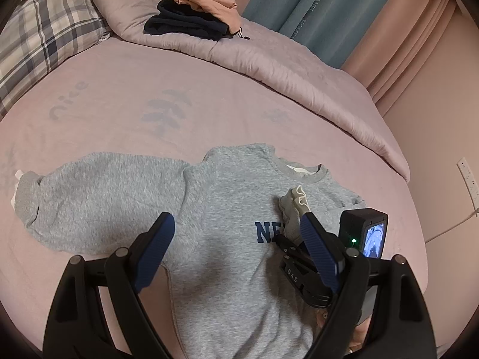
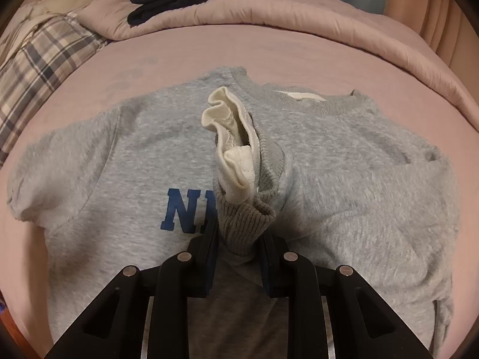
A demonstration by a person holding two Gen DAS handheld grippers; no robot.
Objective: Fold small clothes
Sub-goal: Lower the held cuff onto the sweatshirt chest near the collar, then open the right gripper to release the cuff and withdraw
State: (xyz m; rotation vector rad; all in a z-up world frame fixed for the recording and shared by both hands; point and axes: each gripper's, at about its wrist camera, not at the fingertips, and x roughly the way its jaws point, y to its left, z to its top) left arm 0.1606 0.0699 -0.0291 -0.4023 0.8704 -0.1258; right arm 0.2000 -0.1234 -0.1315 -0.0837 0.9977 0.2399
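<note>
Left wrist view: a plaid pillow (image 1: pixel 45 39) lies at the far left of the bed (image 1: pixel 119 68). Next to it, on the bunched quilt (image 1: pixel 269 68), sits a pile of dark and peach clothes (image 1: pixel 194 15). The grey sweatshirt (image 1: pixel 215 209) lies face up on the sheet, near the front edge of the bed. Its left sleeve (image 1: pixel 89 197) is spread flat outward, not yet folded. The left gripper (image 1: pixel 236 245) hovers above the chest of the sweatshirt with its jaws released and wide apart, holding nothing.

To the right, the right gripper (image 2: pixel 238 257) is clenched on the ribbed cuff (image 2: pixel 242 224) of the other sleeve, which is drawn across the chest and covers part of the blue lettering (image 2: pixel 185 212). A white inner cuff (image 2: pixel 230 140) protrudes from the grey one.

Risks from here:
- The grasp is on the cuff end only. If the cuff slips out, the sleeve may spring back and undo the fold.
- Pulling the sleeve further may drag the whole body of the sweatshirt, since nothing pins it down.
- The bunched cuff may leave a lump if released without flattening.
</note>
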